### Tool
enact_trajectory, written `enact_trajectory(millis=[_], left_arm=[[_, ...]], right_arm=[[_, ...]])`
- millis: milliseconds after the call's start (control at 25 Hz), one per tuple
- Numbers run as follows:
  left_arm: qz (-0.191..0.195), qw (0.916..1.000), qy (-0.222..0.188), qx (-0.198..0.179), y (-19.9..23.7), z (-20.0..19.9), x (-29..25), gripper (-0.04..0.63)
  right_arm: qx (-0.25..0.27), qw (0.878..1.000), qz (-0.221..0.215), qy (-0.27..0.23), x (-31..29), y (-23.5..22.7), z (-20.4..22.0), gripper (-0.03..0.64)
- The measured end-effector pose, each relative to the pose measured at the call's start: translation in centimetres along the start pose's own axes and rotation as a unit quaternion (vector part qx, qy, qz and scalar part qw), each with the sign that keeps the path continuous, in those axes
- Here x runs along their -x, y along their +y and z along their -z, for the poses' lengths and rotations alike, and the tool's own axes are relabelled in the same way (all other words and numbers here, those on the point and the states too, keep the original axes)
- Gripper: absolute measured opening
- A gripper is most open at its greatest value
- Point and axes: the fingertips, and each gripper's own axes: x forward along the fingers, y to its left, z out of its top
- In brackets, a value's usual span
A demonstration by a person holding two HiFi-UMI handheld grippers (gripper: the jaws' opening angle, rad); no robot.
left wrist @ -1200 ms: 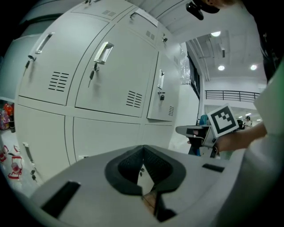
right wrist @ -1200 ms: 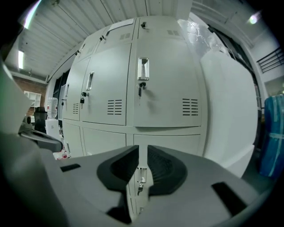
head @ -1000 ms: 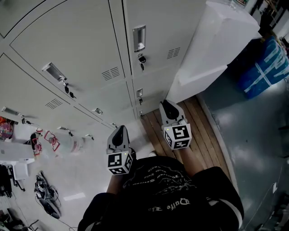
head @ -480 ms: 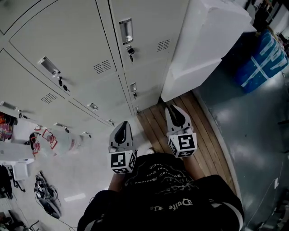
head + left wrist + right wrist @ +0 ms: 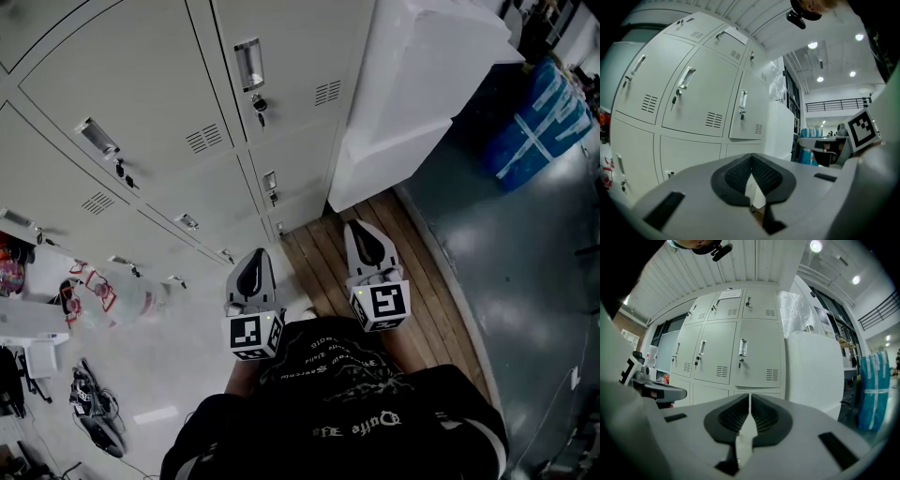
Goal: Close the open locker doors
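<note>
Head view: every locker door (image 5: pixel 122 84) visible looks shut. Both empty: left hand-held gripper (image 5: pixel 751 157) closed, right hand-held gripper (image 5: pixel 750 397) just closing, nearly together. Next, probably: find any open door.

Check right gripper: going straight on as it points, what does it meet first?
Most likely the closed locker door in the rightmost column, beside the white box; nothing shows in between, depth unclear. The right gripper has just been closing its jaws, empty.

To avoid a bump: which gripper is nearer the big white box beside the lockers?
Right. The right gripper, its empty jaws just closing, is just below the lower corner of the white box in the head view; the left gripper sits further left, before the locker doors.
</note>
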Motion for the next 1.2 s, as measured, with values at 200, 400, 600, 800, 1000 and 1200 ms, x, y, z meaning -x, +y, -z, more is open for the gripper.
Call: enact_trajectory(millis=[200,400,600,800,1000,1200], left_arm=[[0.001,1.0,-0.005,-0.007,-0.4,-0.6,0.1,0.008],[0.002,0.9999,-0.004,-0.012,-0.5,-0.7,0.3,0.008],[-0.005,0.9998,-0.003,-0.018,-0.2,-0.6,0.6,0.008],[-0.016,0.9997,0.001,-0.02,0.4,-0.6,0.7,0.008],[-0.018,0.9997,-0.001,-0.017,0.7,-0.7,0.7,0.008],[-0.019,0.9997,0.0,-0.015,0.9,-0.5,0.6,0.008]], right_arm=[[0.004,1.0,-0.005,-0.007,0.3,0.3,-0.2,0.006],[-0.006,1.0,0.001,-0.01,0.4,0.3,-0.3,0.005],[-0.001,1.0,0.0,-0.006,0.5,0.5,0.1,0.004],[0.005,1.0,-0.008,-0.007,0.4,1.2,-0.1,0.003],[0.004,1.0,-0.012,-0.003,0.2,1.3,0.2,0.003],[0.006,1.0,-0.016,0.0,0.0,1.6,0.4,0.003]])
